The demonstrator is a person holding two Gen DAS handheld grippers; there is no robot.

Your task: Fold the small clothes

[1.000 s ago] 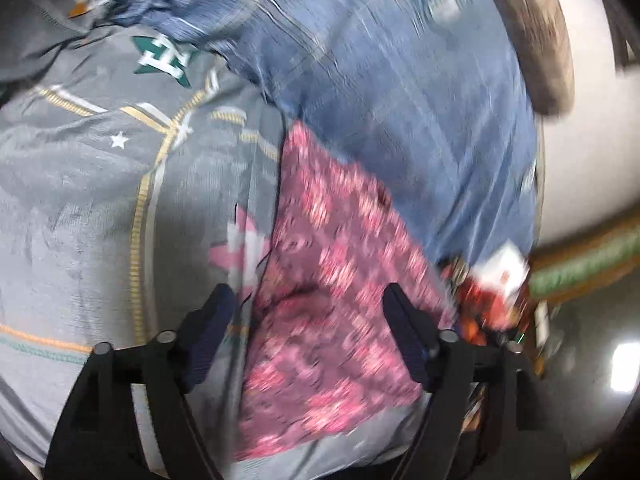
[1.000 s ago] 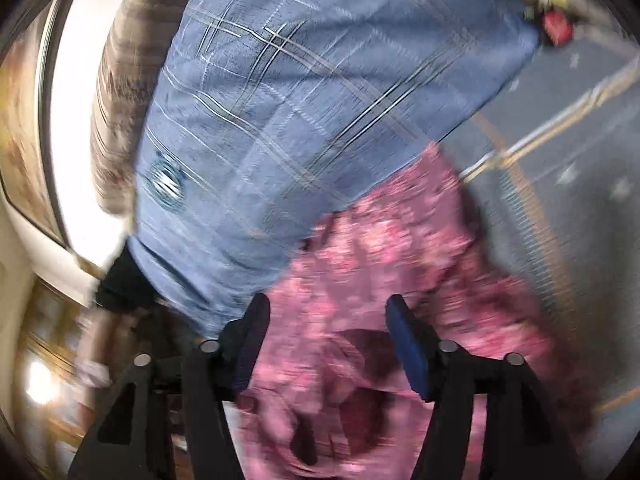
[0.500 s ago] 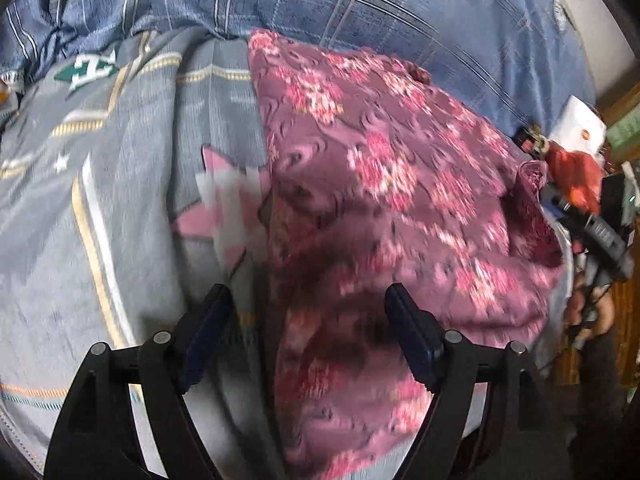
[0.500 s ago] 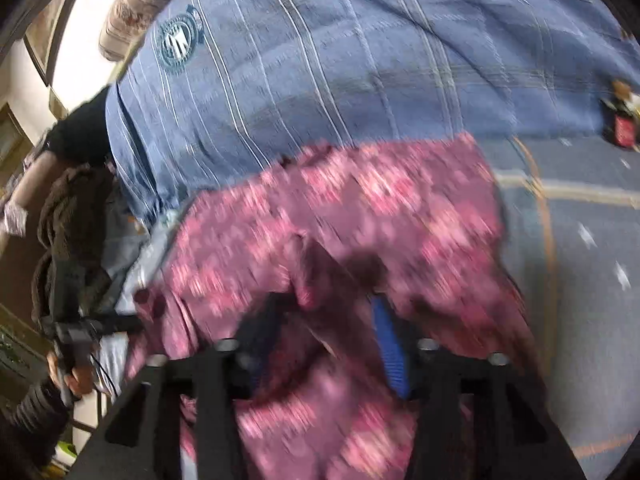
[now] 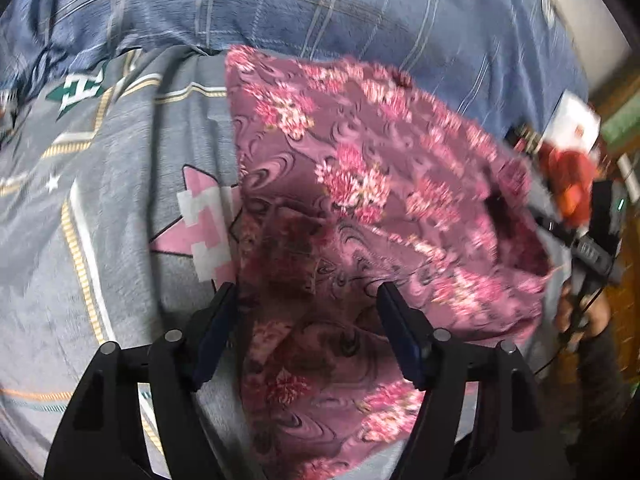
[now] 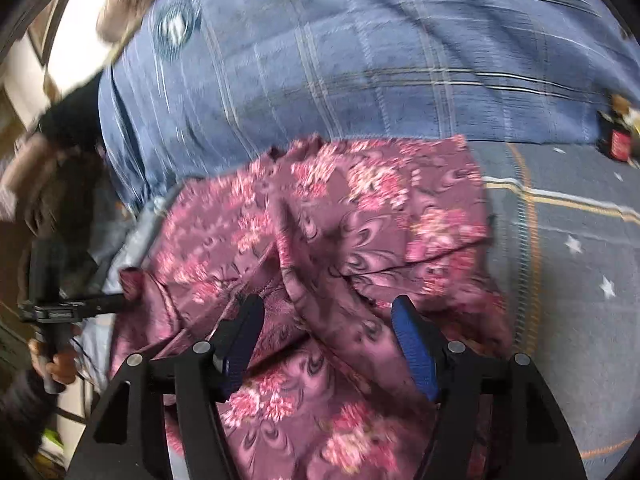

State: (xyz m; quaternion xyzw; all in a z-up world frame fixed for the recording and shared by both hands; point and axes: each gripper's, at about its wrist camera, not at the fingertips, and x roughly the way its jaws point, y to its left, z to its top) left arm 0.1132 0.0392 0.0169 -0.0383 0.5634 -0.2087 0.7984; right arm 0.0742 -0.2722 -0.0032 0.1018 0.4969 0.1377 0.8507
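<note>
A small pink and maroon floral garment (image 5: 360, 208) lies rumpled on the grey patterned bedspread (image 5: 100, 240). It also shows in the right wrist view (image 6: 340, 232) with a raised fold through its middle. My left gripper (image 5: 308, 300) is open, its jaws wide apart just above the garment's near left part. My right gripper (image 6: 328, 316) is open too, its jaws either side of the raised fold. Neither holds cloth.
A blue plaid blanket (image 5: 360, 12) lies bunched behind the garment, and also shows in the right wrist view (image 6: 360, 60). The bed edge is at the garment's far side, with a red and white object (image 5: 572, 152) and a hand holding a black device (image 6: 52, 312) beyond it.
Both grippers have come down closer to the floral garment. The right gripper's jaws were narrower half a second ago and are now wide apart. The garment has spread out over the bedspread.
</note>
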